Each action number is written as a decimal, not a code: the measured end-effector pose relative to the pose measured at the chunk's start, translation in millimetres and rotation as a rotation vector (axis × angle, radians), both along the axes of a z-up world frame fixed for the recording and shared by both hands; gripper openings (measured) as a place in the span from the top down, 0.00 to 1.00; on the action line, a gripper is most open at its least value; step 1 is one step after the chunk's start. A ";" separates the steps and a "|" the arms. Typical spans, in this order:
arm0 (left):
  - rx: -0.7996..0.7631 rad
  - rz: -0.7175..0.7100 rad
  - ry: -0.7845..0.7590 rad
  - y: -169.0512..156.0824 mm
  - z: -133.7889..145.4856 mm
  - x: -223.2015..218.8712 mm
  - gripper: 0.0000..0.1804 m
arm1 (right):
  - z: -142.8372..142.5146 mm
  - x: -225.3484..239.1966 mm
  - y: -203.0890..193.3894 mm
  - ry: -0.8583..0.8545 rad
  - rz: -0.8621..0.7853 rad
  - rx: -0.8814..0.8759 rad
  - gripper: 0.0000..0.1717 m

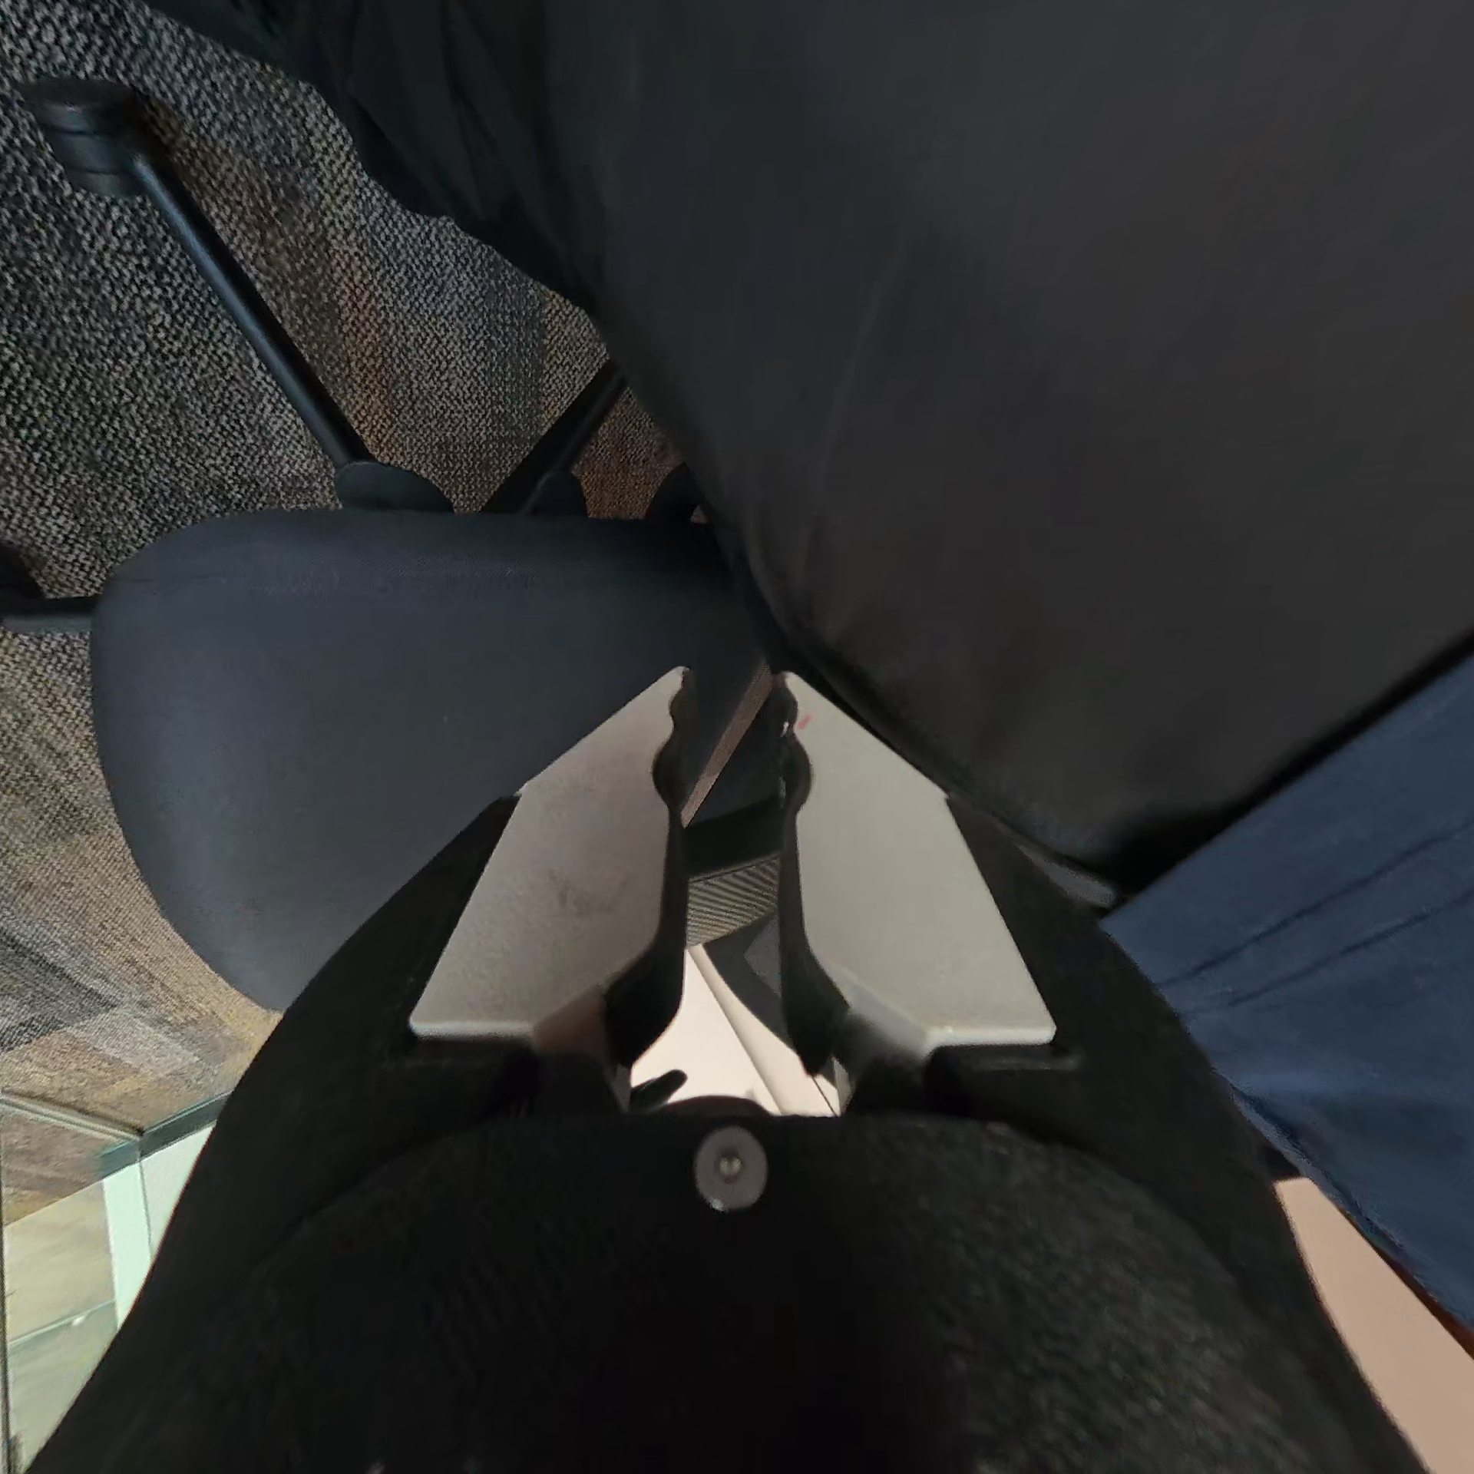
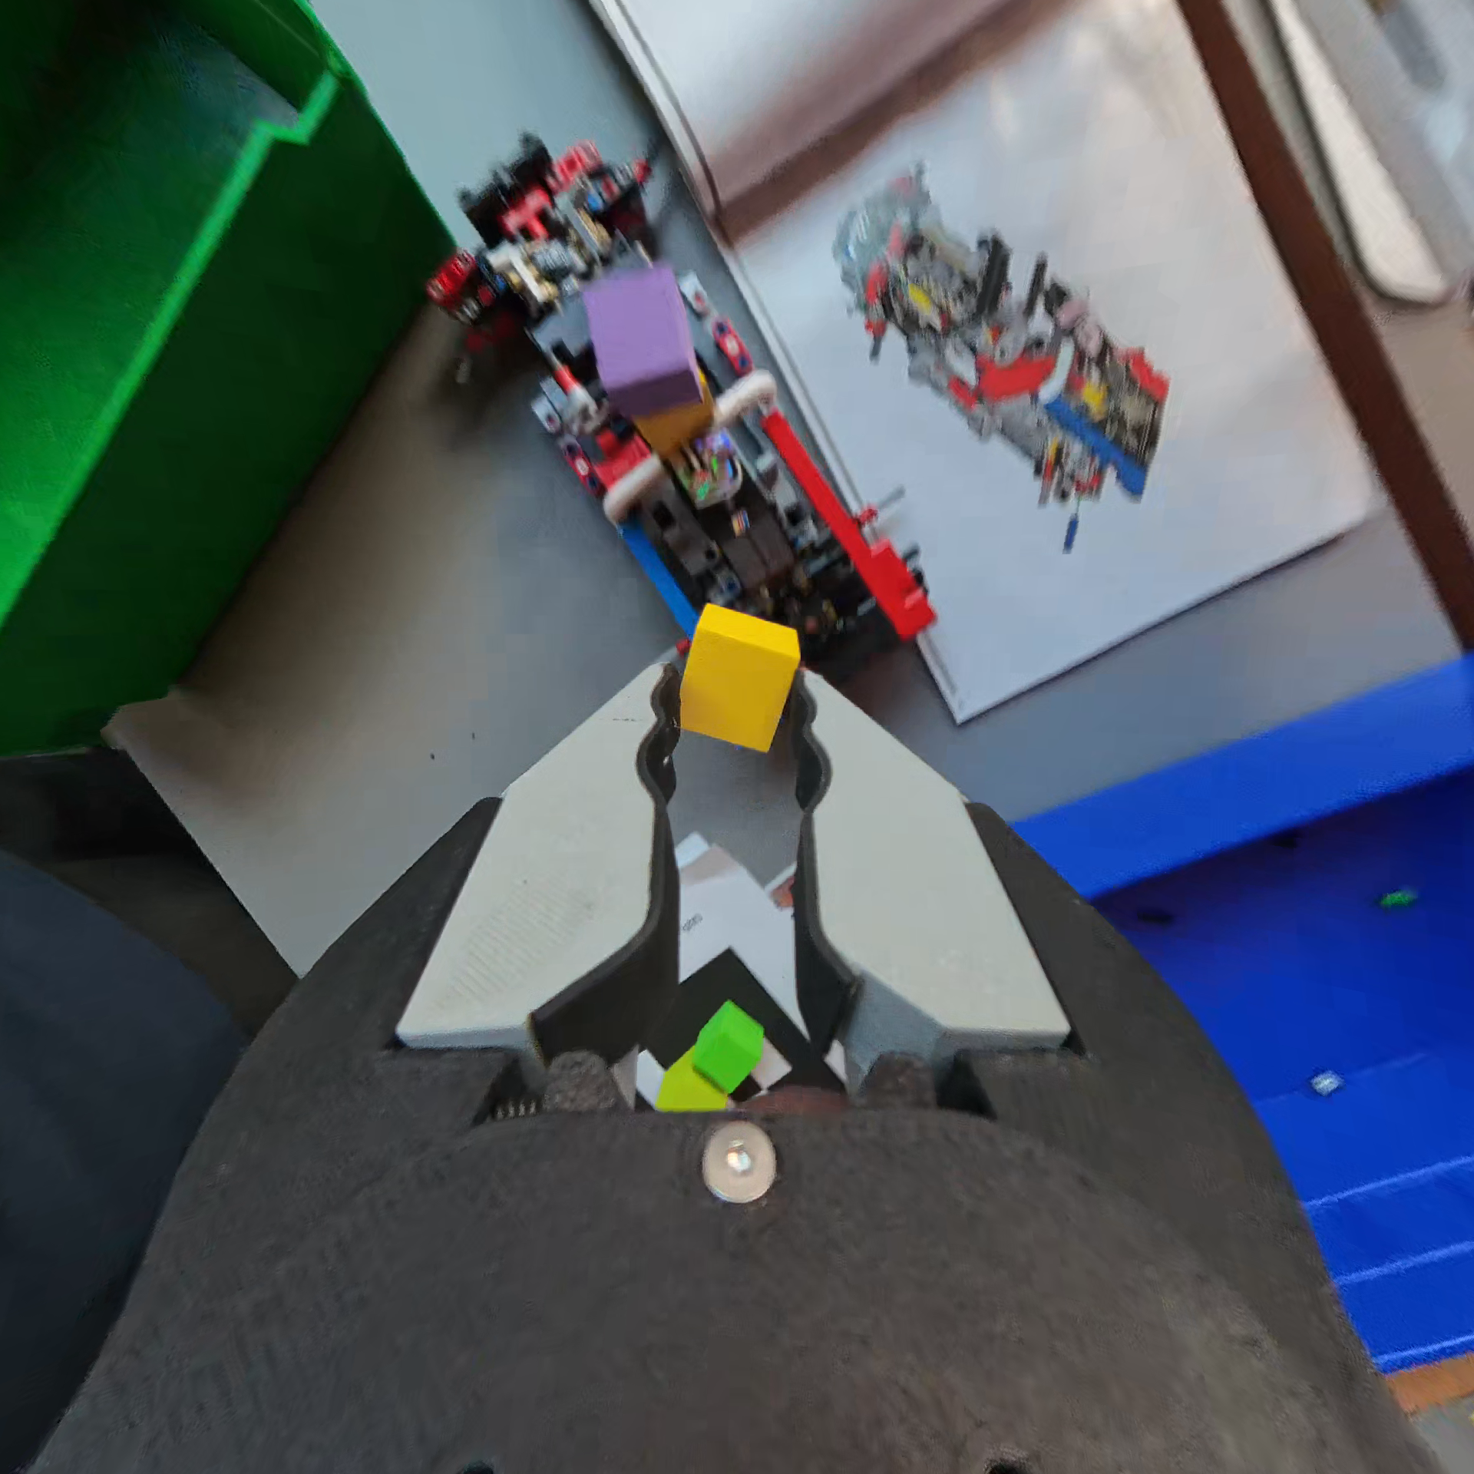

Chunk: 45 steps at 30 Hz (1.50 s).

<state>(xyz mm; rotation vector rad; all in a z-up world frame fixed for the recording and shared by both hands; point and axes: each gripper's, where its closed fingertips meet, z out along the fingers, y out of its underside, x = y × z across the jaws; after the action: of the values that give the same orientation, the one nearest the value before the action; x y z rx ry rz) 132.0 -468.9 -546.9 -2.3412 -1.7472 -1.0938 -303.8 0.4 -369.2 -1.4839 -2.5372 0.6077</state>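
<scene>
In the right wrist view my right gripper (image 2: pixel 735 694) is shut on a yellow block (image 2: pixel 738 686), gripped at the fingertips with both pads against its sides and held above the grey table (image 2: pixel 359 678). Beyond it, a purple block (image 2: pixel 642 339) sits on an orange block (image 2: pixel 674 423) on top of a red, black and blue brick-built model (image 2: pixel 742 542). In the left wrist view my left gripper (image 1: pixel 734 706) points down at a dark office chair seat (image 1: pixel 359 718). Its jaws stand a little apart, and I see nothing pressed between the pads.
A green bin (image 2: pixel 159 359) stands at the left and a blue bin (image 2: pixel 1316 1037) at the right. A white sheet (image 2: pixel 1077 558) with a picture of a model lies behind. Two green blocks (image 2: pixel 718 1057) lie below my right fingers. A person's dark clothing (image 1: pixel 1037 359) fills the left wrist view, above speckled carpet (image 1: pixel 120 359).
</scene>
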 end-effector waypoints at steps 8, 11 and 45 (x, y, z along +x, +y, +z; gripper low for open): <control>0.012 0.042 0.013 6.4 -1.0 2.7 0.91 | 13.8 -55.2 -52.1 -0.089 0.201 0.085 0.85; 0.007 0.062 0.004 4.1 -1.3 8.7 0.91 | 8.8 -62.8 -63.8 -0.119 0.230 0.103 0.85; -0.001 0.075 0.003 -2.2 1.4 8.1 0.91 | -8.8 -61.1 -69.9 -0.201 0.275 0.167 0.85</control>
<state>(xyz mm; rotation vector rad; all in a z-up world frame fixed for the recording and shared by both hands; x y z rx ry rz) 140.1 -471.1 -545.5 -2.2564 -1.8186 -1.0774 -364.9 -69.4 -378.1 -1.2060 -2.8918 0.2784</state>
